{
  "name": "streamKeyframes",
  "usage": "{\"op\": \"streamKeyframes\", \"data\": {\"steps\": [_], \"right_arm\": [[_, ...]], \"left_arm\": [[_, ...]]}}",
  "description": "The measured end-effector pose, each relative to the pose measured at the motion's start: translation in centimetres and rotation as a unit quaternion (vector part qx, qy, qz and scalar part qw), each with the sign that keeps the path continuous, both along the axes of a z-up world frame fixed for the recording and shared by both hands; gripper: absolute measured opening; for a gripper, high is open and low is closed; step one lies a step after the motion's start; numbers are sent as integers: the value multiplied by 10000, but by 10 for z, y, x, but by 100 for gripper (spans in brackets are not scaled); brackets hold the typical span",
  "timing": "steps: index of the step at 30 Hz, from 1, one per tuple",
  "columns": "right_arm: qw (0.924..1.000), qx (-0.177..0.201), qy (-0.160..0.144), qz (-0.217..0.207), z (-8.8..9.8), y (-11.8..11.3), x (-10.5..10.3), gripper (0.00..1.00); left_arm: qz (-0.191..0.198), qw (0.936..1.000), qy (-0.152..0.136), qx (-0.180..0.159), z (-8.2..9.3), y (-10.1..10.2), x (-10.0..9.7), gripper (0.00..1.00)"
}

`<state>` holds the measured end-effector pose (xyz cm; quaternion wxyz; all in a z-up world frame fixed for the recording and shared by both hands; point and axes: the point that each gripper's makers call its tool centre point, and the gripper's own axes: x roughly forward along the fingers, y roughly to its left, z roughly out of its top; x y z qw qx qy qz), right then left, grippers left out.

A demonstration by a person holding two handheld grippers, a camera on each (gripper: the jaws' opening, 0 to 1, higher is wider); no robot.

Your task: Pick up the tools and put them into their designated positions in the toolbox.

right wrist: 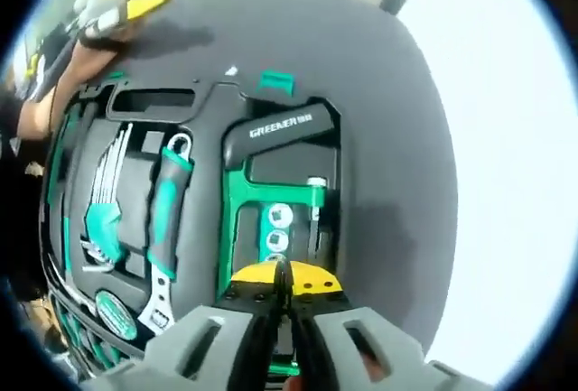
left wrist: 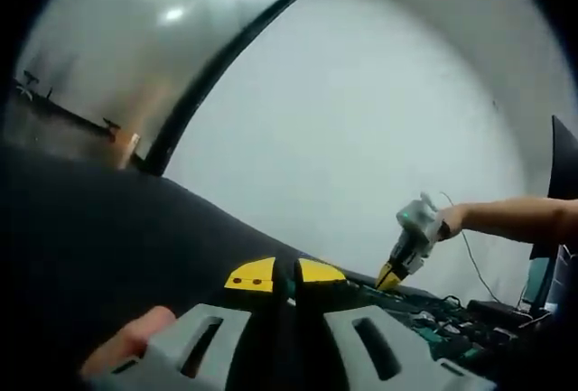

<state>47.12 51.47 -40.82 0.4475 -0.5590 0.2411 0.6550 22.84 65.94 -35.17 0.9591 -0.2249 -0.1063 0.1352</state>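
Right gripper view: right gripper [right wrist: 282,284] at bottom centre, yellow-tipped jaws pressed together with nothing seen between them. It hangs over the open toolbox [right wrist: 208,93], a black tray with cut-out slots shaped to each tool, so every piece has one home. Hex key set [right wrist: 107,206] sits in its green holder at centre left. Adjustable wrench [right wrist: 161,228] lies in the slot just beside it, green-black handle up, head toward the lower left. Measuring tape [right wrist: 113,314] is seated at lower left. Hacksaw-type tool marked GREENER [right wrist: 280,129], black handle on a green frame, sits in the large recess at centre; the jaws are right over its lower end, probably pressing or nudging it into the slot, though contact is hidden by the jaws.

Upper left of that view: left gripper [right wrist: 135,4], held by a hand, yellow tips off the tray's far edge, parked out of the way.

Left gripper view: left gripper [left wrist: 286,275] at bottom centre, jaws closed and empty, aimed at a pale wall. Right gripper [left wrist: 397,272] at lower right, tips down at the toolbox [left wrist: 433,314] on the dark worktop [left wrist: 108,237].

Most slots look filled; the task seems near done.
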Motion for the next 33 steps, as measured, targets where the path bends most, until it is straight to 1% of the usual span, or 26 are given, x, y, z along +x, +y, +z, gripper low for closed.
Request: {"op": "streamKeyframes", "data": {"steps": [1, 3, 5, 6, 8, 9, 11, 12, 13, 14, 15, 16, 17, 19, 20, 21, 22, 23, 24, 25, 26, 27, 29, 30, 31, 33], "right_arm": [[9997, -16, -21, 224, -1, 2, 1, 0], [9998, -63, -47, 170, -1, 0, 1, 0], [9979, -27, -427, 485, 0, 2, 4, 0], [9965, 12, -665, 506, 0, 2, 4, 0], [9915, 102, -1033, 779, -3, -3, -5, 0], [9901, 159, -1123, 822, -2, 1, -2, 0], [9901, 296, -1180, 707, -2, -2, -3, 0], [9880, 378, -1316, 719, -2, -2, -3, 0], [9837, 450, -1573, 753, -1, -3, -5, 0], [9806, 506, -1725, 779, 0, -3, -5, 0], [9800, 535, -1764, 756, -1, 2, -3, 0], [9807, 557, -1737, 710, 0, 2, -2, 0], [9839, 671, -1587, 481, 3, 3, -1, 0], [9862, 518, -1428, 664, 14, -1, 0, 6], [9884, 603, -1252, 608, 25, 0, -2, 8], [9904, 747, -1062, 480, 37, 2, -12, 8], [9912, 972, -844, 313, 48, 10, -19, 8], [9908, 1188, -591, 267, 60, 21, -27, 8], [9903, 1291, -357, 380, 67, 30, -42, 8], [9889, 1362, -287, 527, 72, 34, -56, 8], [9853, 1449, -301, 857, 77, 46, -75, 8], [9821, 1524, -273, 1074, 79, 55, -91, 8], [9805, 1613, 19, 1120, 77, 74, -122, 8], [9795, 1706, 180, 1059, 75, 86, -134, 8], [9816, 1676, 326, 859, 68, 94, -145, 8], [9864, 1458, 514, 556, 51, 107, -162, 9]], "left_arm": [[-7, 10000, 9, 1, 0, 0, 0, 10], [-22, 10000, 24, 8, -1, -1, 1, 10], [-24, 10000, 36, 11, -1, -2, 1, 10], [-26, 10000, 43, 11, -1, -2, 1, 10], [-41, 10000, 65, 5, -2, -2, 2, 10], [-43, 10000, 70, 8, -2, -2, 2, 10], [-46, 10000, 65, 3, -2, -2, 2, 10], [-44, 10000, 69, -4, -2, -1, 2, 10], [-36, 10000, 73, -3, -3, -1, 2, 10], [-27, 10000, 69, -4, -3, -1, 2, 10], [-17, 10000, 66, -1, -2, 0, 2, 10], [-12, 10000, 64, 0, -2, 0, 2, 10], [-10, 10000, 63, 3, -2, 0, 1, 10], [-3, 10000, 57, 34, -1, -1, 1, 10], [8, 10000, 56, 56, -1, -1, 0, 10], [14, 10000, 53, 67, -1, -1, 0, 10], [16, 10000, 41, 62, 0, -1, 0, 10], [14, 10000, 35, 53, 0, 0, 0, 10], [5, 10000, 21, 27, 0, 0, 1, 10], [-1, 10000, 10, 1, -1, 1, 1, 10], [-4, 10000, 3, -18, -1, 1, 1, 10], [-8, 10000, 0, -33, -1, 1, 1, 10], [-16, 10000, 27, -26, -2, 1, 2, 10], [-18, 10000, 44, -9, -2, 0, 2, 10], [-16, 10000, 60, 5, -3, 0, 2, 10], [-5, 10000, 56, 6, -2, 0, 2, 10]]}}
